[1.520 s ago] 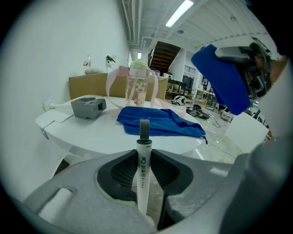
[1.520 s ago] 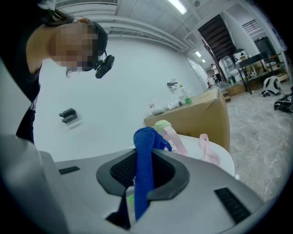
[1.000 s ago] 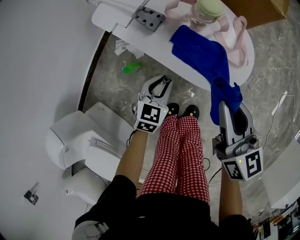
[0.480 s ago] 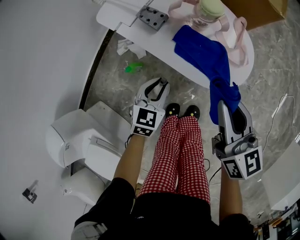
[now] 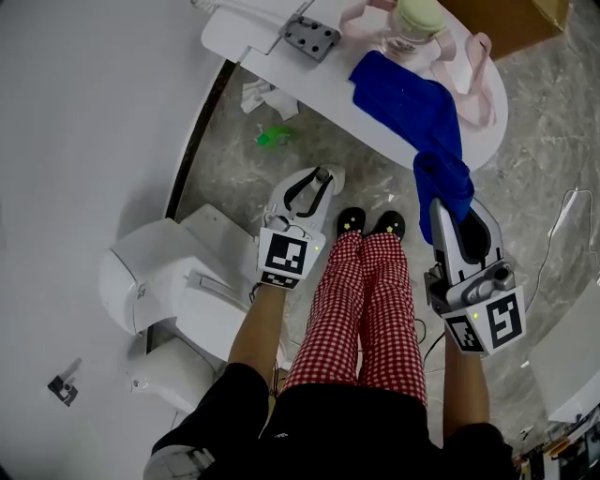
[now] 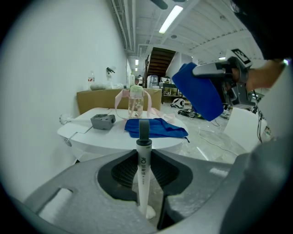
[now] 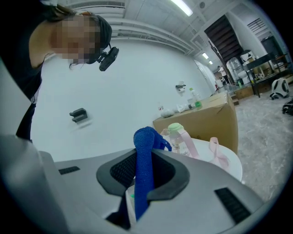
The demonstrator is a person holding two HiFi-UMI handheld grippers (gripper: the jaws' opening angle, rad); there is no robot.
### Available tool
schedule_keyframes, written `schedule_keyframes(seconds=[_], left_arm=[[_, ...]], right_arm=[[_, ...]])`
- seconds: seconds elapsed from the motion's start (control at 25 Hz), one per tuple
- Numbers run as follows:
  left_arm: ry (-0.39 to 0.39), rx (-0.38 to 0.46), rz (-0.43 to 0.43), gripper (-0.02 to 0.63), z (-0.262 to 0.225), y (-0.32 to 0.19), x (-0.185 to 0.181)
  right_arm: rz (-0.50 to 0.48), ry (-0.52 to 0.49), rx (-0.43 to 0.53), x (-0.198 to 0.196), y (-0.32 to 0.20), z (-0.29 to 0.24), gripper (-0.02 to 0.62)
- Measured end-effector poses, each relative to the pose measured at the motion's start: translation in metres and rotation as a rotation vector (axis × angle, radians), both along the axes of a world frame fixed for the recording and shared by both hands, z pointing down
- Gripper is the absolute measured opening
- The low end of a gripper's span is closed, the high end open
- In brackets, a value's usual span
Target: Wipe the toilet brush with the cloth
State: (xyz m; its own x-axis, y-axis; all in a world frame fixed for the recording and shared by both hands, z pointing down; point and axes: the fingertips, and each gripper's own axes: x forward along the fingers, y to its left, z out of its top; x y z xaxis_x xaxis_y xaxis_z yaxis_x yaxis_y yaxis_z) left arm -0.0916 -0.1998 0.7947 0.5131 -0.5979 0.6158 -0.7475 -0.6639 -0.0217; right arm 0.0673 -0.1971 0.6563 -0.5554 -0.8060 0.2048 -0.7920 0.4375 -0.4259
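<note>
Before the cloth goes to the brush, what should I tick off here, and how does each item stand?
1. Left claw clamped on the toilet brush handle: ok.
2. Right claw clamped on the blue cloth: ok, it is bunched between the jaws.
3. Cloth touching the brush: not ok, the two claws are well apart.
4. Brush head's condition: cannot tell, no view shows it.
5. Second cloth out of the way: ok, it lies on the white table.

Cloth on table, trailing off near edge; bottle behind.
</note>
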Motion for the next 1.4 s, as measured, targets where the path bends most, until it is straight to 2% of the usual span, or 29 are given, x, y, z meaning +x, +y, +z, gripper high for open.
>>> schedule_keyframes(seconds=[0.28, 0.72, 0.96, 1.24, 1.4], left_arm=[[0.029, 0.048, 0.008, 0.092, -0.036, 0.008, -0.002], [0.13, 0.103, -0.017, 0.092, -0.089, 0.013, -0.006], [0.134, 0.137, 0.013, 0.092, -0.111, 0.012, -0.008], [0.224, 0.117, -0.002, 0.092, -0.138, 0.013, -0.011], [0.237, 0.138, 0.005, 0.092, -0.155, 0.012, -0.014]], right_arm=[[-0.05, -0.01, 0.036, -0.015, 0.004, -0.017, 0.063], [-0.079, -0.033, 0.074, -0.038, 0.01, -0.039, 0.063], [-0.097, -0.041, 0.088, -0.051, 0.006, -0.042, 0.063], [-0.123, -0.059, 0.098, -0.066, 0.004, -0.055, 0.063], [-0.133, -0.067, 0.114, -0.071, 0.001, -0.065, 0.063]])
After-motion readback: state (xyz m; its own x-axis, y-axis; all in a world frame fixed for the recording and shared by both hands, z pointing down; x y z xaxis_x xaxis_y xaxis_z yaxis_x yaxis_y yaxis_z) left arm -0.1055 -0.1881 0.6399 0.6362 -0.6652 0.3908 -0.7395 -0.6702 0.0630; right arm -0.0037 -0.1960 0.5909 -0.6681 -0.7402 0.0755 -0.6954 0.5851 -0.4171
